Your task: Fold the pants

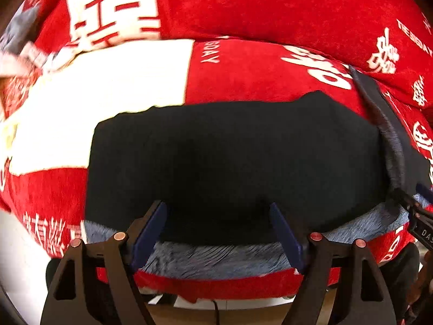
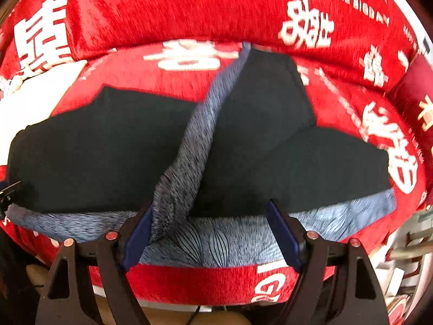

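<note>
Pants (image 1: 230, 157): dark, with a grey fleecy lining showing along the near edge; they lie flat on the red cover, spread left to right just beyond my claws.
Left claw (image 1: 217, 216): I hold it released, jaws wide apart, tilted down over the near edge of the pants. The dark cloth and a strip of grey lining show in the gap between my blue pads (image 1: 150, 233), but neither pad presses on them.
Right claw (image 2: 209, 216): also released, jaws wide. A turned-up fold of grey lining (image 2: 189, 162) rises from the near edge and runs away to the far side; its near end lies against my left pad (image 2: 138, 238), while the other pad stands clear.
Fold in the pants: in the right view one dark panel lies left of the grey ridge, another lies right of it, overlapping.
Cover (image 2: 189, 8): red plush with white lettering, under and behind the pants.
White patch (image 1: 108, 86): part of the cover, far left of the pants.
</note>
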`<action>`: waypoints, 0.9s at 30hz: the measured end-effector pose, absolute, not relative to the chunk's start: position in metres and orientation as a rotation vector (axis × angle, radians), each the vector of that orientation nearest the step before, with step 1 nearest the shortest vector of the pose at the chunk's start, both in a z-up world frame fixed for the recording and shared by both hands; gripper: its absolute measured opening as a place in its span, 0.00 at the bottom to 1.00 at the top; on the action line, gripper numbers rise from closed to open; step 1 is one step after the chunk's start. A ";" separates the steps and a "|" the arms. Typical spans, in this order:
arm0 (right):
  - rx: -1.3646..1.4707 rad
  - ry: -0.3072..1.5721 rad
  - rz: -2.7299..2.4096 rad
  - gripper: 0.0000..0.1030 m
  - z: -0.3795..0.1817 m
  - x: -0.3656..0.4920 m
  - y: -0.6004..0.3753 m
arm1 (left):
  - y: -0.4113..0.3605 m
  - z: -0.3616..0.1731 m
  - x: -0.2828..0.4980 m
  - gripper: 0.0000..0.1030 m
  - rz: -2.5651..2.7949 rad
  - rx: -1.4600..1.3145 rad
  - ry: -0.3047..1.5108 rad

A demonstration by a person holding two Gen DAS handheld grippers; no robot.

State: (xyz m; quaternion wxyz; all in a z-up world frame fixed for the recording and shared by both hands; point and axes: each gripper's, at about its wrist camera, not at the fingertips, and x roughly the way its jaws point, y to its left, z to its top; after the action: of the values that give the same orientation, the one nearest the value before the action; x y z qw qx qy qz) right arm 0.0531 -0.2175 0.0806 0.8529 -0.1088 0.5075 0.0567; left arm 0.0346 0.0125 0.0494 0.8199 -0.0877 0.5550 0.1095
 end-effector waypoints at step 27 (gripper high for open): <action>-0.010 1.171 -0.041 0.16 0.061 0.245 -0.296 | -0.006 0.008 0.045 0.99 0.252 -0.167 1.274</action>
State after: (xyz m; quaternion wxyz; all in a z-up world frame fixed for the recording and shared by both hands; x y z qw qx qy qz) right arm 0.2451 -0.2957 0.0607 0.8331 -0.0049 0.5528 -0.0191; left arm 0.0447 -0.0063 0.0082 0.7931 -0.0779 0.5926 0.1174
